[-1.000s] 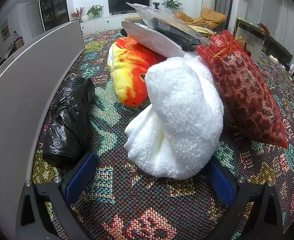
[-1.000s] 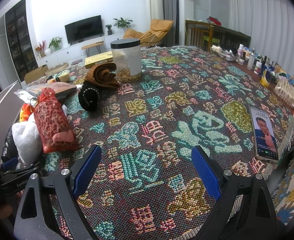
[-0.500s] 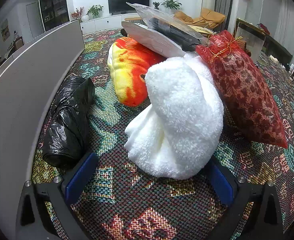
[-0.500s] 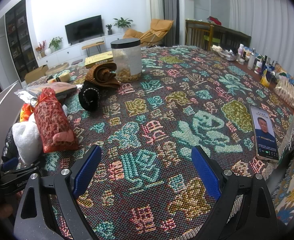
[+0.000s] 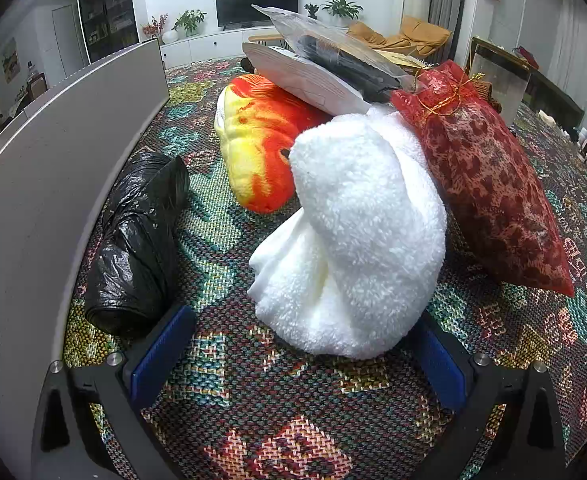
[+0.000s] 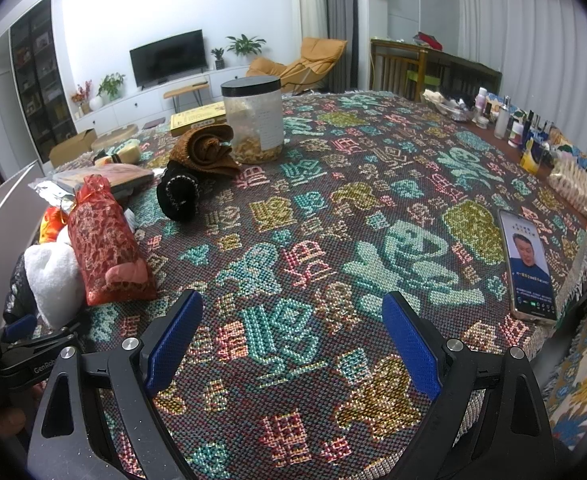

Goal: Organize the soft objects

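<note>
A fluffy white towel [image 5: 357,236] lies bunched on the patterned tablecloth, its near end between the fingers of my open left gripper [image 5: 297,356]. A red mesh pouch [image 5: 489,192] leans against its right side, an orange-yellow plush [image 5: 261,148] lies behind it, and a rolled black plastic bag [image 5: 137,248] lies to the left by a grey panel. My right gripper [image 6: 293,344] is open and empty over bare cloth. In the right wrist view the towel [image 6: 53,280] and pouch [image 6: 105,244] sit at far left, with a black sock roll [image 6: 179,196] and a brown cloth [image 6: 207,150] farther back.
A grey panel [image 5: 45,168] walls the left side. Flat plastic-wrapped packages [image 5: 325,72] rest on the plush. A clear jar with a black lid [image 6: 255,118], a yellow box [image 6: 197,118], a phone [image 6: 529,268] near the right edge, and bottles [image 6: 509,120] stand on the table.
</note>
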A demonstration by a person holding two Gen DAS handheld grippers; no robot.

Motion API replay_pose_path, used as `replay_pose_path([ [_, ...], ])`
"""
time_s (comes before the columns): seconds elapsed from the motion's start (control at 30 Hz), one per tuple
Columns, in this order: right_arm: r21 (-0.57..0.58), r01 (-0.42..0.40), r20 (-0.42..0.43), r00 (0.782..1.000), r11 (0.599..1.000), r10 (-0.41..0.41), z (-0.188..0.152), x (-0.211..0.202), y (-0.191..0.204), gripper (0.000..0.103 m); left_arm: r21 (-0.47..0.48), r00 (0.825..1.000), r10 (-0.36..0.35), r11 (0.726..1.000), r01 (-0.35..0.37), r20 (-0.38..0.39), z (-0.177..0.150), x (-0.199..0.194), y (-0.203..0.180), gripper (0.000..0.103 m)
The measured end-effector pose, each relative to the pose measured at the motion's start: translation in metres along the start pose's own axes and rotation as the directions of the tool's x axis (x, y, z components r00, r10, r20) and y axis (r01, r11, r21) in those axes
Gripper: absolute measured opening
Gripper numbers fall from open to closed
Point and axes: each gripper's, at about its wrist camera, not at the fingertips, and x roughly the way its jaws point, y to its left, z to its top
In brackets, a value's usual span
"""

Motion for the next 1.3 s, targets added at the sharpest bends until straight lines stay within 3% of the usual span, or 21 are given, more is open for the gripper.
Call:
replay_pose_path([
  [0.43, 0.008, -0.004, -0.005, 1.0, 1.0, 0.004, -0.001, 0.001, 0.0, 0.093, 0.0, 1.0, 0.0, 1.0, 0.0, 0.0, 0.0, 0.0, 0.0, 0.103],
  [0.67, 0.079, -0.036, -0.072, 0.997, 0.996, 0.041, -0.004, 0.013, -0.013, 0.093, 0.019, 1.0, -0.012, 1.0, 0.012, -0.006, -0.003, -0.005, 0.002, 0.103],
  [0.87, 0.166, -0.102, -0.224, 0.965, 0.981, 0.139, -0.006, 0.038, -0.024, 0.093, 0.1, 0.998, -0.064, 0.993, 0.066, -0.023, -0.034, -0.029, 0.008, 0.103],
  [1.0, 0.089, -0.108, -0.31, 0.942, 0.99, 0.131, 0.006, 0.062, -0.006, 0.093, 0.122, 0.996, -0.087, 0.989, 0.089, -0.019, -0.044, -0.037, 0.016, 0.103],
  [1.1, -0.019, -0.061, -0.287, 0.956, 0.998, 0.053, 0.024, 0.081, 0.014, 0.093, 0.118, 0.997, -0.066, 0.991, 0.069, -0.027, -0.039, -0.034, 0.014, 0.103],
  [1.2, -0.008, -0.02, -0.273, 0.962, 1.0, 0.017, 0.027, 0.102, 0.017, 0.095, 0.127, 0.998, -0.048, 0.99, 0.054, -0.051, -0.023, -0.025, 0.008, 0.103],
  [1.3, -0.025, 0.026, -0.178, 0.984, 0.999, -0.031, 0.015, 0.097, 0.022, 0.097, 0.123, 0.997, -0.079, 0.989, 0.08, -0.017, -0.015, -0.015, 0.007, 0.103],
])
